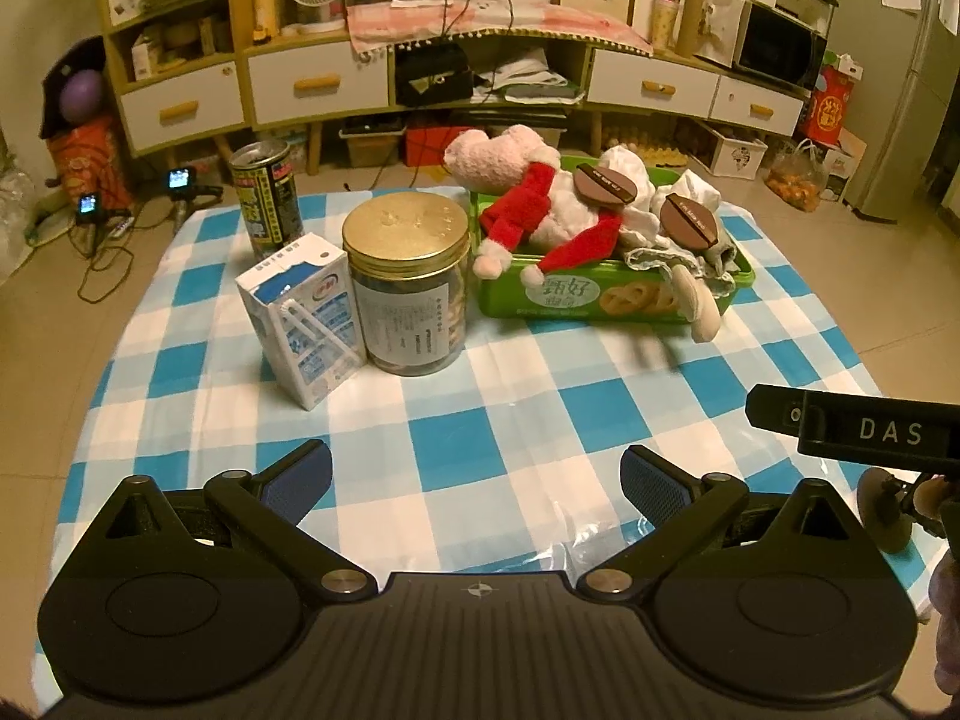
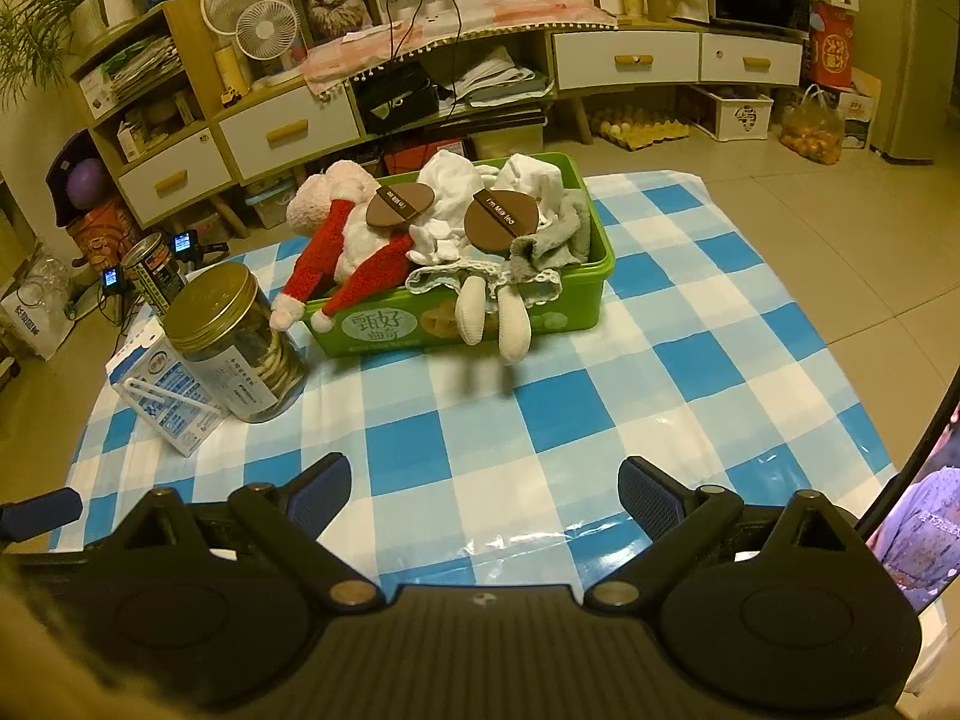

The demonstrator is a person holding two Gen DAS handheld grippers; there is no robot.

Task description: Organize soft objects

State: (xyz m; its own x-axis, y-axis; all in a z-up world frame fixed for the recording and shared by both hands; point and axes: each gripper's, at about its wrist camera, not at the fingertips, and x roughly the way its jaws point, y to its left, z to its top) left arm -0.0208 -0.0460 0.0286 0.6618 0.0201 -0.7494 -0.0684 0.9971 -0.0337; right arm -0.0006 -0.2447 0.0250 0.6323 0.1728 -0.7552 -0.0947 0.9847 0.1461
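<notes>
Soft items (plush [image 2: 336, 222], socks [image 2: 552, 234], puffs [image 2: 501, 221]) all in green bin [image 2: 600, 276]; none loose on counter [image 2: 600, 396]. Left gripper [image 1: 476, 480] and right gripper [image 2: 485, 489]: jaws open, empty. Task apparently complete.

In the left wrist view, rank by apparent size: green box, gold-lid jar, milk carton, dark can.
1. green box, clearly largest.
2. gold-lid jar and milk carton: they look about alike, so not ranked apart.
3. dark can, smallest, though it stands farther back, which shrinks it.
</notes>
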